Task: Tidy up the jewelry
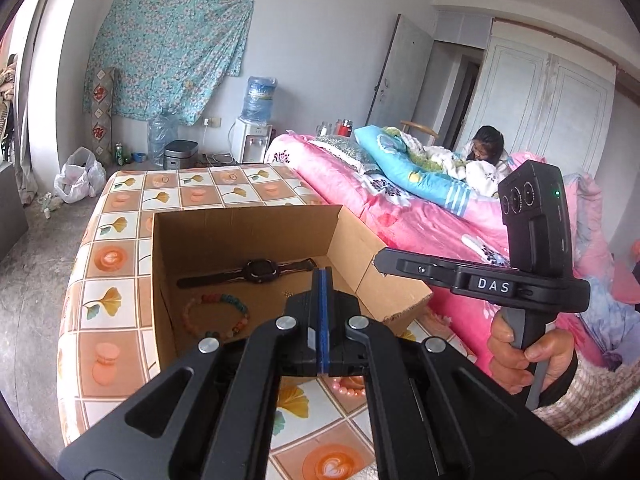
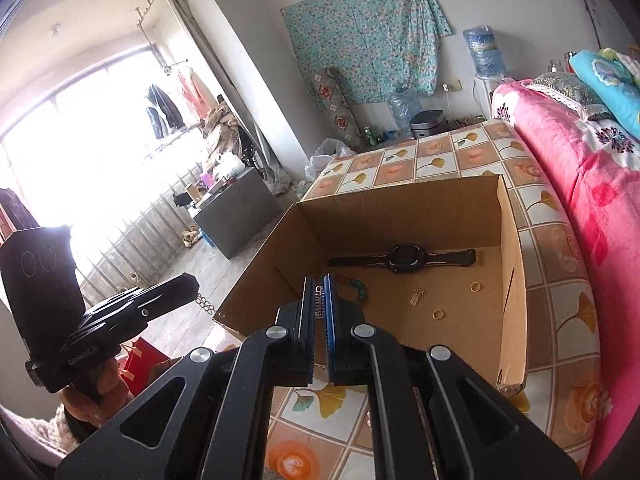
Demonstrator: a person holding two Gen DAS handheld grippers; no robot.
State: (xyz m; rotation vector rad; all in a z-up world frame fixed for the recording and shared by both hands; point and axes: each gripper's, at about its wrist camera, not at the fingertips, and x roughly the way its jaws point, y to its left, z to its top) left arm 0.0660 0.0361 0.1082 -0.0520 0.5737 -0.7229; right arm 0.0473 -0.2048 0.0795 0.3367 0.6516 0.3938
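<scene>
Table in a ginkgo-and-latte tile-print cloth (image 1: 116,224), open cardboard box (image 2: 400,208) on it, pink bead bracelet (image 1: 349,385) beside box

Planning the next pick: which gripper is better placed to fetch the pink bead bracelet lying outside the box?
Left. The left gripper is shut on nothing, and the pink bead bracelet lies just beneath it, in front of the box. The right gripper seems to pinch a small silver piece.
</scene>
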